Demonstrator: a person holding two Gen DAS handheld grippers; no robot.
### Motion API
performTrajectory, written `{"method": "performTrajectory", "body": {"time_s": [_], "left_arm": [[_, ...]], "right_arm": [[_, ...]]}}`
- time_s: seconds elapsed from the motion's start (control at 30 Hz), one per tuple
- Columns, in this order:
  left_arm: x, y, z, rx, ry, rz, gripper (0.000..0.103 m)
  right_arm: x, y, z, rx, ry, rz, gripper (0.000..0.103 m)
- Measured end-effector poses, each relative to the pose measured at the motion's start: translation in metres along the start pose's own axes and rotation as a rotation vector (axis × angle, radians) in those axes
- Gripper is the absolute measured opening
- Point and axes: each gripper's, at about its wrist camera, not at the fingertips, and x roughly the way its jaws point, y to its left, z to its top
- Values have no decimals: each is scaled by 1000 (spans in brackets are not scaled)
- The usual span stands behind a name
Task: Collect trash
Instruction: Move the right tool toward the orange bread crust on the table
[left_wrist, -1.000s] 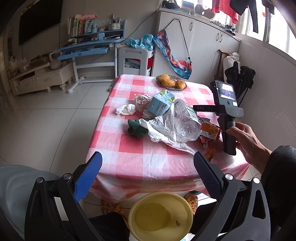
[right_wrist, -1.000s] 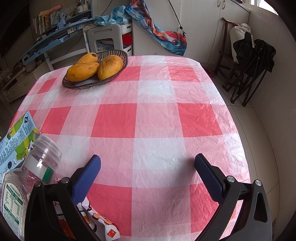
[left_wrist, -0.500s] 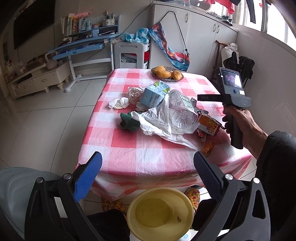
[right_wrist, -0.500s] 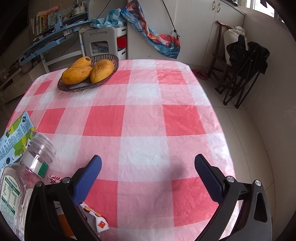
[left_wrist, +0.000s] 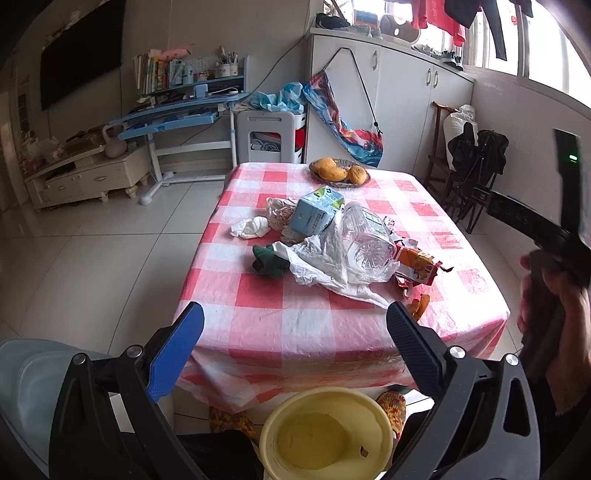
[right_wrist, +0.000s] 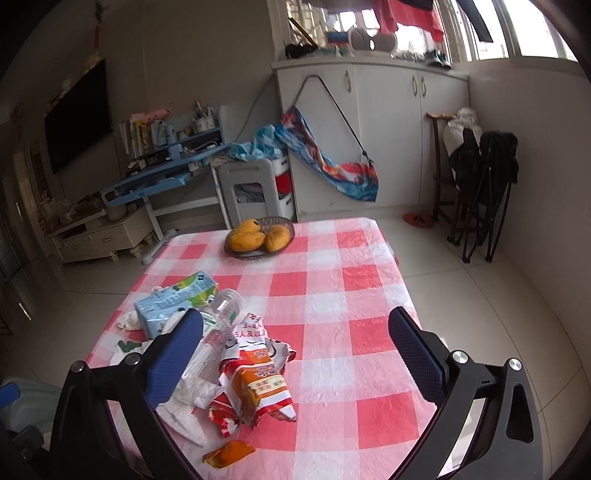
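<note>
Trash lies heaped on the checked tablecloth (left_wrist: 314, 328), toward the nine o'clock side of the table as the right wrist view has it. The left gripper (left_wrist: 295, 332) hangs off the near edge of the table with its jaws spread wide and nothing between them. The right gripper (right_wrist: 295, 343) hovers above the cloth, jaws likewise wide apart and empty.

The left wrist view alone shows a yellow basin (left_wrist: 325, 435) at six o'clock, below the table edge, and a grey-blue bin (left_wrist: 29, 373) at eight o'clock. It also shows the person's hand (left_wrist: 554, 314) at three o'clock, wrapped round the black handle of the right gripper's body. In this view the heap reads clearly: a clear plastic bottle (left_wrist: 365, 243) lying on its side, a crumpled white plastic bag (left_wrist: 325, 266) partly under it, a blue-and-green carton (left_wrist: 317, 214) at its twelve o'clock, a dark green rag (left_wrist: 267, 260) at nine o'clock, a white crumpled tissue (left_wrist: 251, 227) further out, and an orange snack wrapper (left_wrist: 417, 264) at three o'clock.

The right wrist view shows that wrapper close, torn open, with a small orange scrap (right_wrist: 229, 454) lying apart at six o'clock, just beside the table edge. There the bottle's neck points toward twelve o'clock, touching the carton. The left finger (right_wrist: 173, 358) of the right gripper hides part of the bottle.

Both views show a basket of mangoes (right_wrist: 258, 236) at the far end, well apart from the heap.
</note>
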Motion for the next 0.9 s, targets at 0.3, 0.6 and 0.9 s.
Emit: {"method": "performTrajectory", "body": {"time_s": [0.3,0.6,0.9], "left_arm": [[-13,8,-3,-27,-56,20,95],[-10,12,-4,-24,-58,47,95],[-6,13,-5,-21,-52,51,95]], "right_arm": [[-53,43,-52,-47,-41,197,96],[-52,54,-69,-81,-22,221,96],[-50,58,-78,-68,9,243,96]]}}
